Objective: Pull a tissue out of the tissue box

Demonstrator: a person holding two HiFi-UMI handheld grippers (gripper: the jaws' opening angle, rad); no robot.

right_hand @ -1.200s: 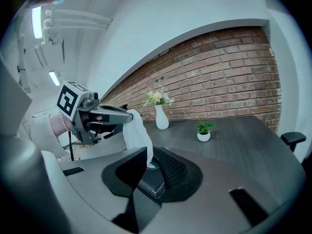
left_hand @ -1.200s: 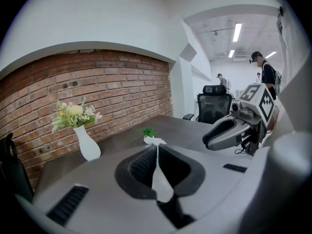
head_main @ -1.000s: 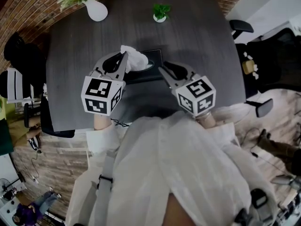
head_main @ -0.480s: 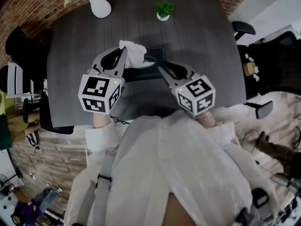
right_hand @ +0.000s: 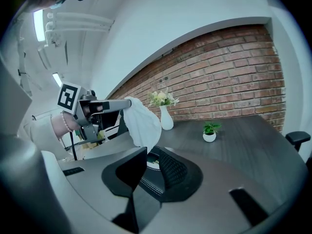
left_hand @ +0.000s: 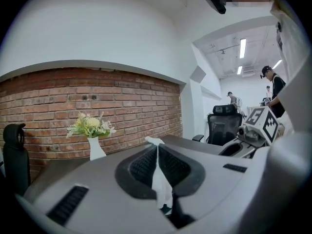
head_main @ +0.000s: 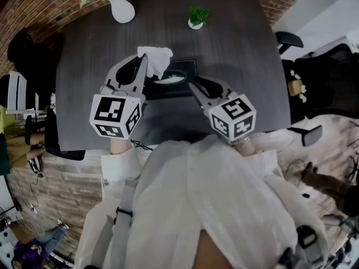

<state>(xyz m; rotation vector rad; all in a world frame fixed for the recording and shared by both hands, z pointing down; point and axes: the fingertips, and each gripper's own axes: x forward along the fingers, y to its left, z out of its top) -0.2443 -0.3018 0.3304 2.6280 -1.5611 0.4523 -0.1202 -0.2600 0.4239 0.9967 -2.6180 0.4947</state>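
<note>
**Left gripper holds a tissue above the tissue box; right gripper is at the box.**

The left gripper [head_main: 147,57] has its fingers closed on a white tissue [head_main: 156,59]. The tissue is pinched near its top, and its lower end hangs just over the slot of the dark tissue box [head_main: 175,80]. The box lies flat on the grey tabletop [head_main: 230,49], near the middle. The right gripper [head_main: 192,84] is at the box's near right edge with its fingers apart. The box rim shows in the gap between them, and contact cannot be confirmed. A white vase [head_main: 122,10] of flowers and a small potted plant [head_main: 196,18] stand at the far edge, well apart from the box.
</note>
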